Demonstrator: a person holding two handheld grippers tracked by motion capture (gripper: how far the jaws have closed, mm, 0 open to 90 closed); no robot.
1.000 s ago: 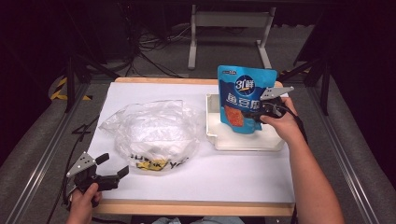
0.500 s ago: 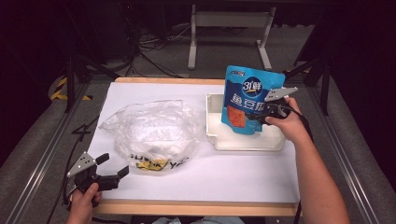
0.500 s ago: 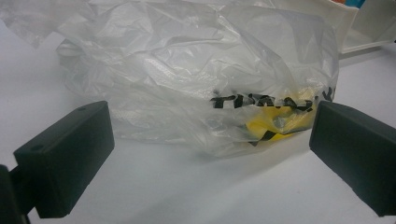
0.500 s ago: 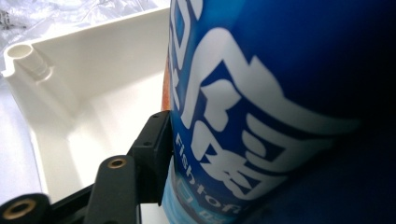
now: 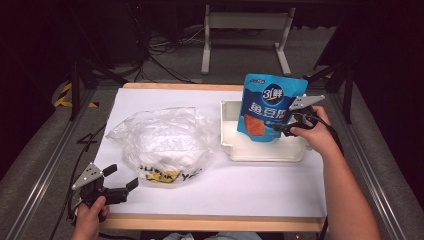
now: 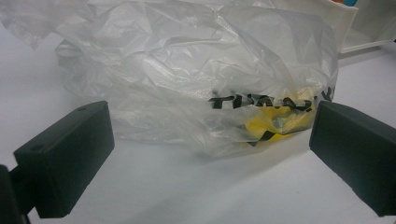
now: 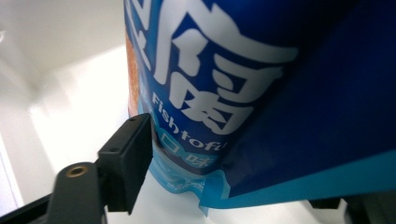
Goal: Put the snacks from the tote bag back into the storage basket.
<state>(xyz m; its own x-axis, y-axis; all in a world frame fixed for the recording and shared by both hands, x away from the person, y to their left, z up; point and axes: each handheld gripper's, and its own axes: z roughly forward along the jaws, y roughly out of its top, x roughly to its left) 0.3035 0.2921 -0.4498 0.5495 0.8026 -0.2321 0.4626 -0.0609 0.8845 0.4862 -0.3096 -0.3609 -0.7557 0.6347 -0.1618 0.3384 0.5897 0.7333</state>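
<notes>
Jaws pinched on the blue pouch (image 5: 268,106) at the right gripper (image 5: 288,126); jaws spread wide and empty at the left gripper (image 5: 121,176).

Held upright, the pouch stands over the white tray (image 5: 265,150), which sits near the table's (image 5: 250,192) right edge. Left gripper rests at the near left corner, just short of the crumpled clear plastic bag (image 5: 162,142). Bare white tabletop lies open along the near edge between the person's arms.
</notes>
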